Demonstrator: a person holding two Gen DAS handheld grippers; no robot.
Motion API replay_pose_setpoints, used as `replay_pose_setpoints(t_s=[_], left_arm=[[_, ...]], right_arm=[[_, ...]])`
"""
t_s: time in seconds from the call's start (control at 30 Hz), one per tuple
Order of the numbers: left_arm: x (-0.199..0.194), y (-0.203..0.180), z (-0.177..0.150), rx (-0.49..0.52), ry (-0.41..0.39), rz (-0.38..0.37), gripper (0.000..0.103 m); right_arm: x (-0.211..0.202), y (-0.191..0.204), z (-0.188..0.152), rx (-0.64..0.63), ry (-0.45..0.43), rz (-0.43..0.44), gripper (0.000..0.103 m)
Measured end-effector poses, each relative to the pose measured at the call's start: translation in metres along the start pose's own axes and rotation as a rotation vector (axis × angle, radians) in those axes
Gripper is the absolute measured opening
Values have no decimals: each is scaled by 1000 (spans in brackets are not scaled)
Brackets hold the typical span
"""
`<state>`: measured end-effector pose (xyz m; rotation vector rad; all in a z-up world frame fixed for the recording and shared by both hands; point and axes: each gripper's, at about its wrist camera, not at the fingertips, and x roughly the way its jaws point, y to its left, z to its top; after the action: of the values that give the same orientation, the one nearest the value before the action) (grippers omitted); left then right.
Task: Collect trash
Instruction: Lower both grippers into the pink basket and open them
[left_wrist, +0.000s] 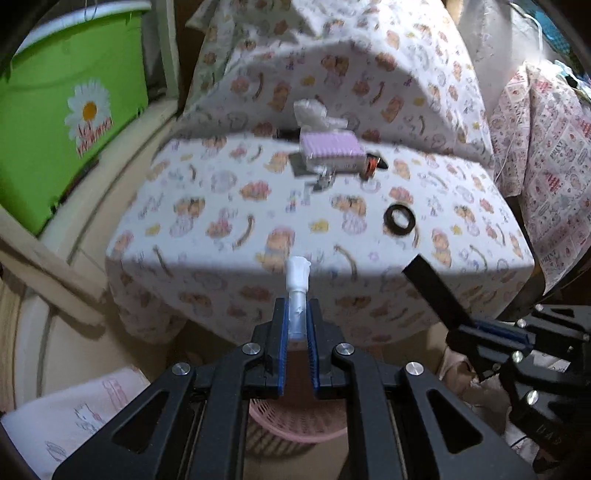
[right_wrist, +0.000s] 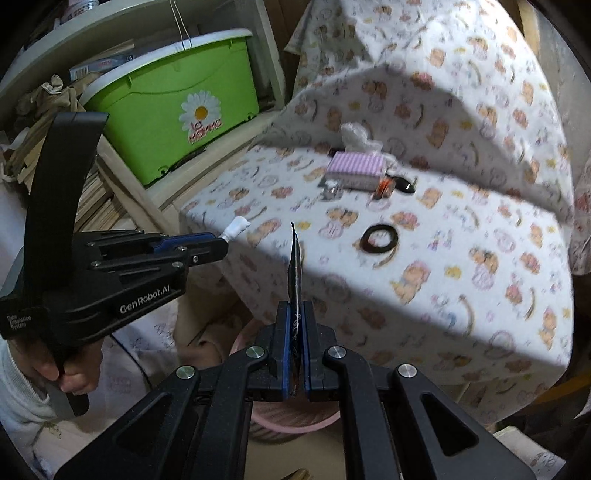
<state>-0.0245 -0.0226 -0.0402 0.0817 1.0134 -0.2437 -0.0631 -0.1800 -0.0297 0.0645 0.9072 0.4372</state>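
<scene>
My left gripper (left_wrist: 297, 314) is shut on a small clear plastic tube with a white cap (left_wrist: 296, 280); it also shows in the right wrist view (right_wrist: 236, 226). My right gripper (right_wrist: 294, 314) is shut on a thin dark flat wrapper (right_wrist: 295, 258), seen edge-on, which appears in the left wrist view as a dark strip (left_wrist: 432, 288). Both grippers hover in front of the cloth-covered table (left_wrist: 207, 206), above a pink basket (left_wrist: 291, 424) that also shows in the right wrist view (right_wrist: 295, 417).
On the table lie a black ring (left_wrist: 399, 220), a pink striped box (left_wrist: 330, 147), crumpled white tissue (left_wrist: 314, 112), a small metal piece (left_wrist: 323, 181) and an orange-black item (left_wrist: 373, 164). A green bin (left_wrist: 70, 107) sits on shelves at left.
</scene>
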Motion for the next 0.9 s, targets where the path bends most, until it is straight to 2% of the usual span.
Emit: replay_pose_setpoints(t_s=[0.17,0.33,0.43,0.73,0.9], left_arm=[[14,4,-8,-11,78,-13,9],[23,7,-15,-7,122,-8,9],[35,11,-20,-35,168,23,9],[97,14,-37,-37,368,9,9],[124,8,-40,-6,416,29,9]], right_arm=[[16,14,-12,-82,77,-13,6],[37,7,-20,-22,147,6,6],[49,3,-25,-1,190,-6,6],[112,-20,-48,133,365,-31,6],[145,-26,-61,158,420,-70,6]])
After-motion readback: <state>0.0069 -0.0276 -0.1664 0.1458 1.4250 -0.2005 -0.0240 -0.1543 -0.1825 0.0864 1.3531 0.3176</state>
